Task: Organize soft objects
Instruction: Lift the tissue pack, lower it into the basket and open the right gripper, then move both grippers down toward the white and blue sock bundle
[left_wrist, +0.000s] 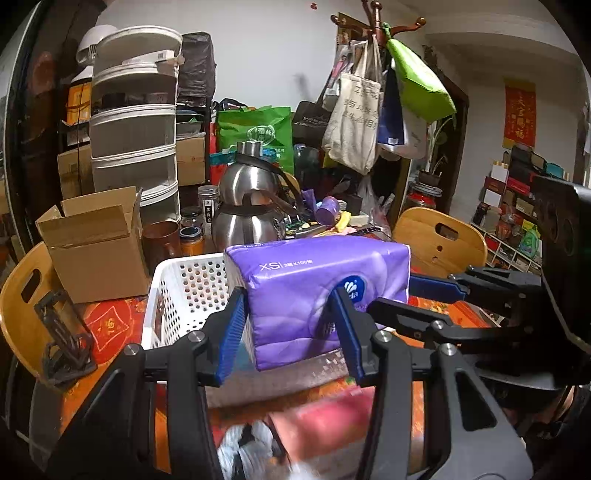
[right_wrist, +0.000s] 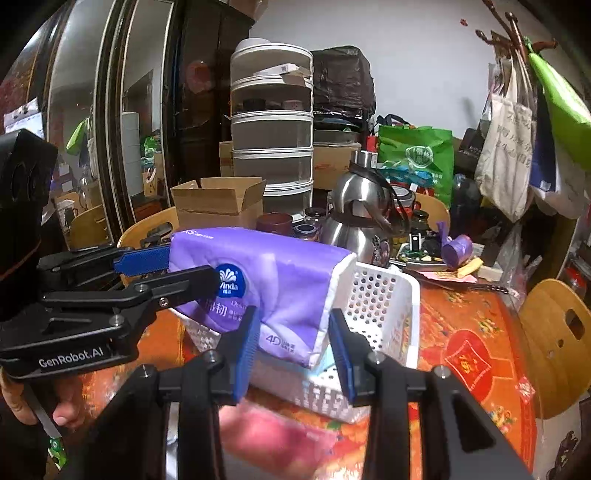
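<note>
Because both claws pinch it at once, the purple tissue pack (left_wrist: 314, 295) hangs in the air over the white perforated basket (left_wrist: 177, 295), its lower edge at about rim height. Nearest the lenses, a pink soft bundle (right_wrist: 280, 435) lies blurred on the red patterned tablecloth (right_wrist: 476, 347). The left gripper (left_wrist: 288, 332) is closed on one end of the pack, its blue pads denting the film; the right gripper (right_wrist: 291, 339) is closed on the other end, at the white gusset.

The pack looks light and squashy, with a slick plastic wrap, so I judge the ends the safer hold, since the middle would buckle. Its long axis runs roughly level from claw to claw and seems to lie crosswise to the basket's length, logo face toward the person. Beyond stand a steel kettle (left_wrist: 247, 206) and a cardboard box (left_wrist: 96, 243).
</note>
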